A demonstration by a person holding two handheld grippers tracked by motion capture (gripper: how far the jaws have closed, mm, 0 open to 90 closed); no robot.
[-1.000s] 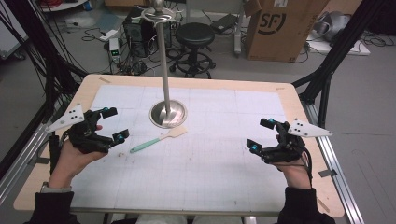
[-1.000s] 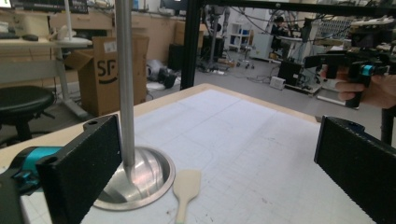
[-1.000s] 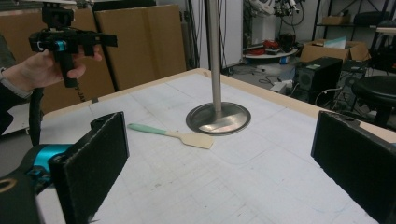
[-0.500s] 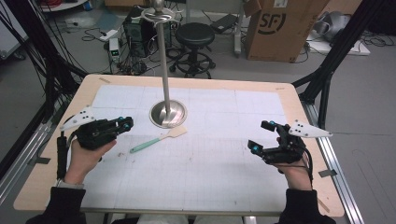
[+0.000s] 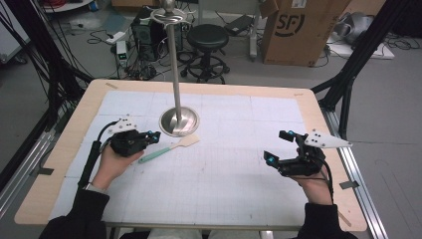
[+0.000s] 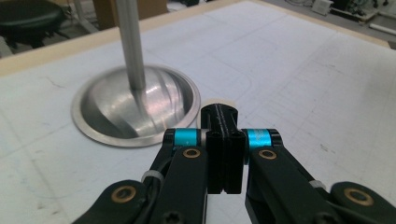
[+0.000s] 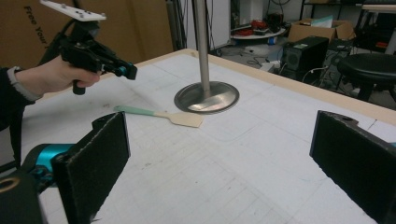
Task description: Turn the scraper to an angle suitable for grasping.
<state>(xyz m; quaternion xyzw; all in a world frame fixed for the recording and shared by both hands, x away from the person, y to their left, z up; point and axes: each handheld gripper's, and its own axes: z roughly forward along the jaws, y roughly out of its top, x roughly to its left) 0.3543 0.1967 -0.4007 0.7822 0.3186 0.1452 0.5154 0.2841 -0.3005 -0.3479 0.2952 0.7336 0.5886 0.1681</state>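
Note:
A spatula (image 5: 169, 148) with a green handle and a beige blade lies flat on the white mat, just in front of the steel stand's round base (image 5: 179, 121). My left gripper (image 5: 153, 135) hovers above the handle's left end, jaws shut with nothing between them. In the left gripper view the shut jaws (image 6: 224, 116) point at the base (image 6: 135, 107), and a sliver of the blade (image 6: 219, 101) peeks past them. My right gripper (image 5: 275, 145) stands open near the right side of the table, its pads (image 7: 100, 154) wide apart, facing the spatula (image 7: 159, 114) and the left gripper (image 7: 130, 71).
The stand's thin pole (image 5: 174, 64) rises from the base at the table's back middle. The white gridded mat (image 5: 224, 184) covers a wooden tabletop (image 5: 318, 124). Beyond the table are a stool (image 5: 208, 37), a cardboard box (image 5: 298, 30) and black frame legs (image 5: 348, 84).
My left gripper has moved right, toward the spatula and the stand, and its jaws have gone from open to shut. The right gripper has barely shifted.

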